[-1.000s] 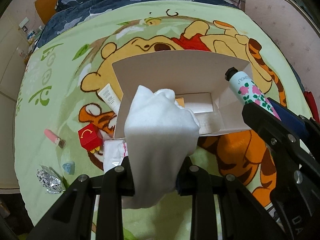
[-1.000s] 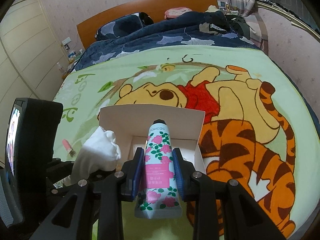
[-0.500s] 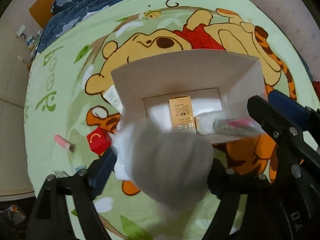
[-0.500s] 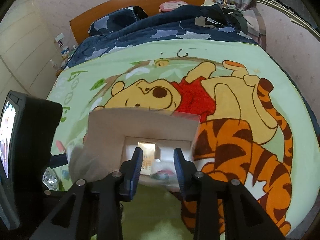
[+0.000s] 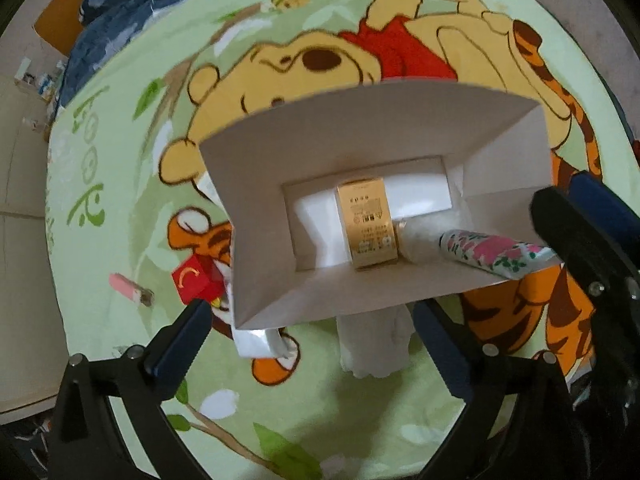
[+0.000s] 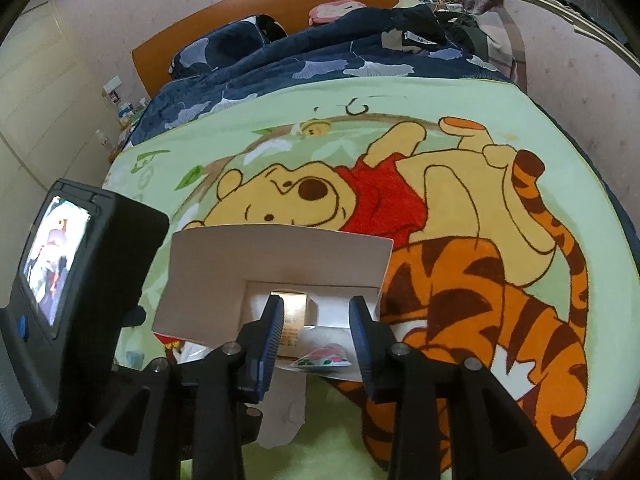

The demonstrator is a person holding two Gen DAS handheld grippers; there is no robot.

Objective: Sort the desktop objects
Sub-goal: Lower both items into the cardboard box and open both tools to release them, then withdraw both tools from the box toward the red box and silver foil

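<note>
A white open cardboard box (image 5: 360, 132) sits on the cartoon blanket. Inside lie a gold carton (image 5: 366, 226) and a floral tube (image 5: 496, 250) resting over the near right rim; the tube's end shows in the right wrist view (image 6: 324, 360). A white cloth (image 5: 374, 346) hangs over the box's near wall onto the blanket (image 6: 282, 412). My left gripper (image 5: 308, 344) is open and empty, just in front of the box. My right gripper (image 6: 316, 332) is open and empty above the box's near edge (image 6: 276, 256).
Left of the box lie a red carton (image 5: 196, 282), a pink lipstick (image 5: 130, 288) and a white packet (image 5: 256, 340). The green cartoon blanket (image 6: 480, 184) covers the bed. A dark quilt (image 6: 320, 64) and wooden headboard lie beyond.
My left gripper has opened and dropped the white cloth over the box's near wall. My right gripper has opened and released the floral tube into the box. Both have drawn back slightly.
</note>
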